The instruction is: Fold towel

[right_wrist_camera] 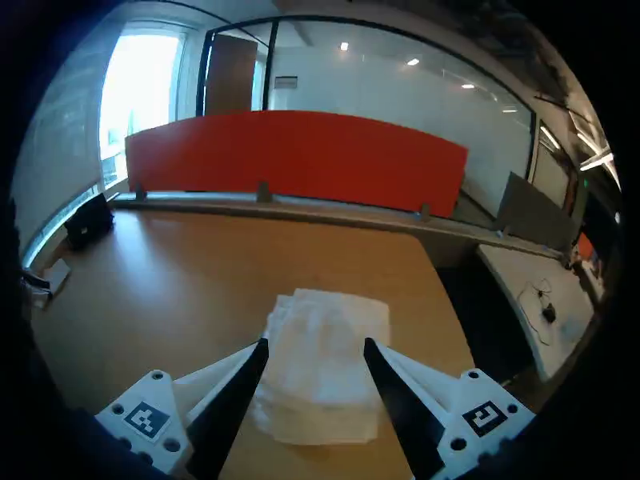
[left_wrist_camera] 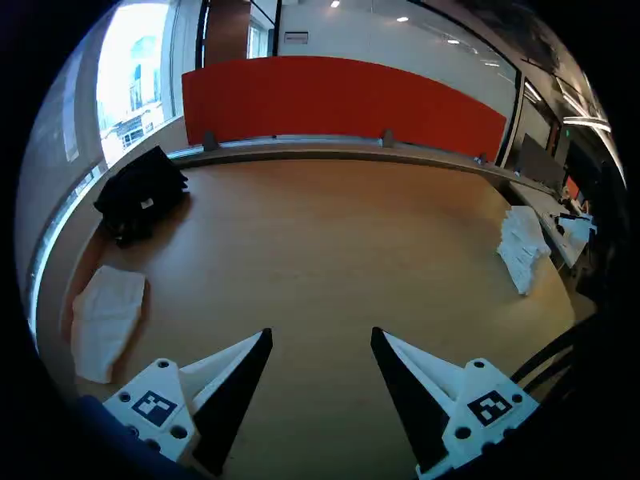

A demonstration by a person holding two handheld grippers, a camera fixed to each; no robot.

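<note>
In the right gripper view a stack of white folded towels (right_wrist_camera: 324, 360) lies on the wooden table (right_wrist_camera: 184, 280), just ahead of and between the fingers of my right gripper (right_wrist_camera: 314, 344), which is open and above the stack. In the left gripper view the same stack (left_wrist_camera: 522, 246) sits at the table's right edge. A single white folded towel (left_wrist_camera: 106, 318) lies at the near left. My left gripper (left_wrist_camera: 322, 334) stands open over bare table (left_wrist_camera: 320, 240), holding nothing.
A black bag (left_wrist_camera: 138, 194) rests at the far left of the table, also seen as a black bag (right_wrist_camera: 88, 220) in the right gripper view. A red divider panel (left_wrist_camera: 336, 100) runs along the back edge. A neighbouring desk (right_wrist_camera: 544, 308) with cables stands to the right.
</note>
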